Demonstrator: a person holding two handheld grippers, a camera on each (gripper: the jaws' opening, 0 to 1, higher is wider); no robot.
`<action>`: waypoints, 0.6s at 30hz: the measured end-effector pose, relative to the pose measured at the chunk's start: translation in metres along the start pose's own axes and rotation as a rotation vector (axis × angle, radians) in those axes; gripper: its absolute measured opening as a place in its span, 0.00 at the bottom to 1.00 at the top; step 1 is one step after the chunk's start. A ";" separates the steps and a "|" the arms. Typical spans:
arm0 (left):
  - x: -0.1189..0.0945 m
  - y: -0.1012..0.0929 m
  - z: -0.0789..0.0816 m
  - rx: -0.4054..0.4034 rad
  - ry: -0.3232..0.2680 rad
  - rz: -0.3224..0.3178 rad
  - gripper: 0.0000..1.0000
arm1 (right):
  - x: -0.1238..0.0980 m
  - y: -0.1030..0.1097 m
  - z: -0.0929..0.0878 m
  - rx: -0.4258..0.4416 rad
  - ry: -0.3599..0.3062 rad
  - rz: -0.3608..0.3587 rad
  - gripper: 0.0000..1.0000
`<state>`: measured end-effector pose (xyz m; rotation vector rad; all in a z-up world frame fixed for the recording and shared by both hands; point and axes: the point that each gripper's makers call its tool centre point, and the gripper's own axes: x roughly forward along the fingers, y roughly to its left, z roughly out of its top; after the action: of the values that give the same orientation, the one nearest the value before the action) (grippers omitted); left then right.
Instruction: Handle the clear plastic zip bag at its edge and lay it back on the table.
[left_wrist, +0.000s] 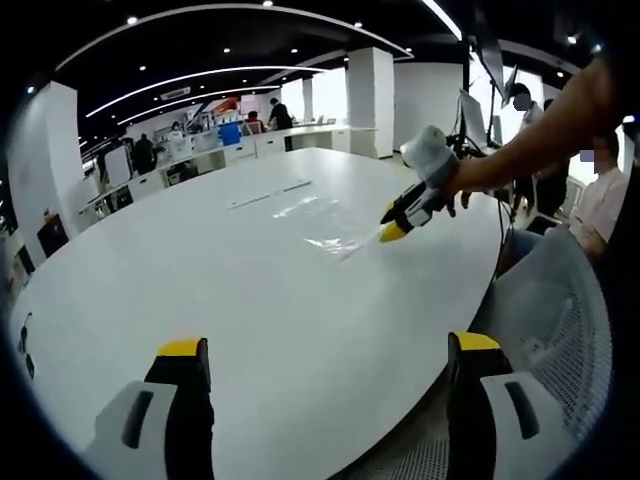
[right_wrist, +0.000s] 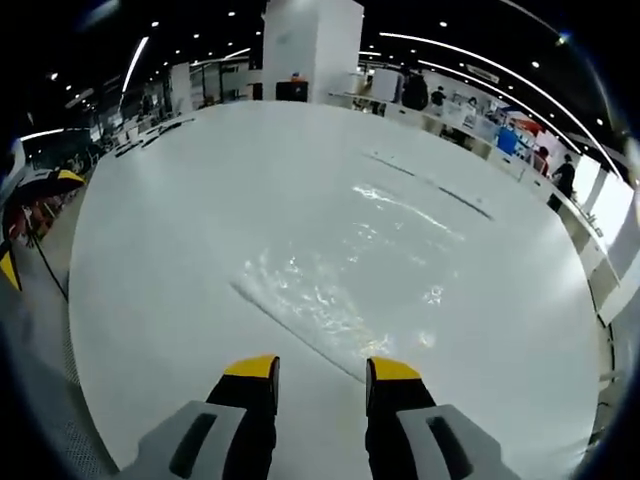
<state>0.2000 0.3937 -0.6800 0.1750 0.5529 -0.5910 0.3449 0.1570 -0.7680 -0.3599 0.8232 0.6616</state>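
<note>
Lying flat on the white table (left_wrist: 200, 290), the clear plastic zip bag (left_wrist: 322, 222) spreads out crinkled and glossy, its near edge by the right gripper (left_wrist: 392, 226). In the left gripper view, that gripper reaches in from the right in a person's hand (left_wrist: 452, 180), its yellow-tipped fingers (left_wrist: 391, 232) close together at the bag's corner; whether they pinch the plastic I cannot tell. In the right gripper view the fingers (right_wrist: 252, 372) stand slightly apart just short of the bag's edge (right_wrist: 300, 335). The left gripper (left_wrist: 328, 350) hangs back near the table's rim, its fingers wide apart and empty.
</note>
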 end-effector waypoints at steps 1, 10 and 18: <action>0.000 0.000 0.000 -0.001 0.000 -0.001 0.97 | 0.000 0.001 -0.001 0.000 0.003 -0.002 0.32; 0.002 -0.004 0.003 0.015 0.004 -0.015 0.96 | 0.006 -0.010 -0.005 0.066 0.006 -0.011 0.29; 0.002 -0.002 -0.002 0.012 0.015 -0.015 0.96 | 0.009 -0.015 -0.010 0.098 0.021 -0.006 0.27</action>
<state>0.1995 0.3911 -0.6825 0.1871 0.5659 -0.6084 0.3538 0.1436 -0.7803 -0.2807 0.8708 0.6101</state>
